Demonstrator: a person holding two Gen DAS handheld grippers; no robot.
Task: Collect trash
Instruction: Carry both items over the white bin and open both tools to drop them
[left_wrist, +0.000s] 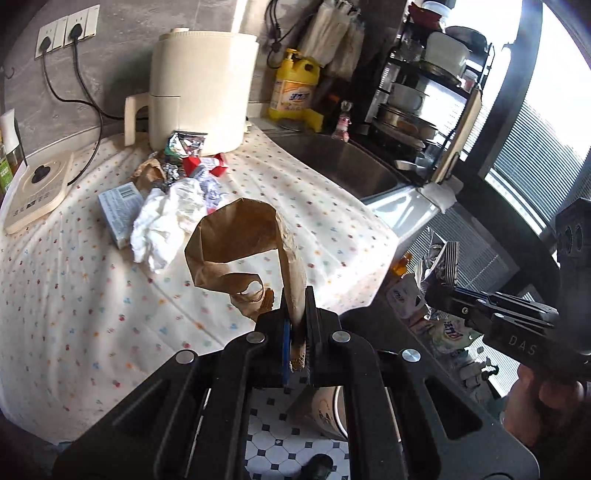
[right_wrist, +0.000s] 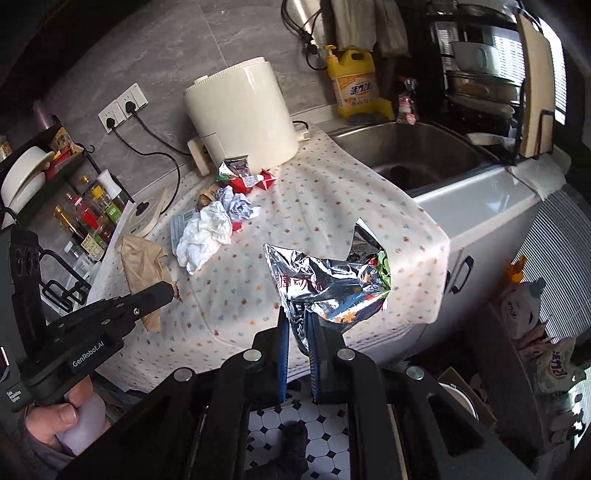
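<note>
Your left gripper (left_wrist: 295, 325) is closed on a brown paper bag (left_wrist: 236, 251) — the crumpled strip of paper is pinched between the two jaws and the rest of the bag curls up and away above them. Your right gripper (right_wrist: 297, 332) is clamped on a silver foil snack wrapper (right_wrist: 328, 280); the wrapper stands up from the jaws and spreads to their right. Both pieces hang in the air, above the near edge of the dotted tablecloth (right_wrist: 332, 206).

Beyond the left gripper, a little to its left, lies crumpled white tissue (left_wrist: 166, 221), touching a flat white box with a barcode (left_wrist: 120, 206). Just behind the tissue is the rest of the trash pile: a ball of foil (right_wrist: 242, 208), red wrappers (right_wrist: 264, 181) and a torn silver packet (right_wrist: 236, 168) — this last one is against the foot of the cream air fryer (left_wrist: 203, 88).

Farther away and to the right of both grippers you have the steel sink (right_wrist: 417, 147), and behind it a yellow detergent bottle (right_wrist: 356, 85) by the grey wall.
</note>
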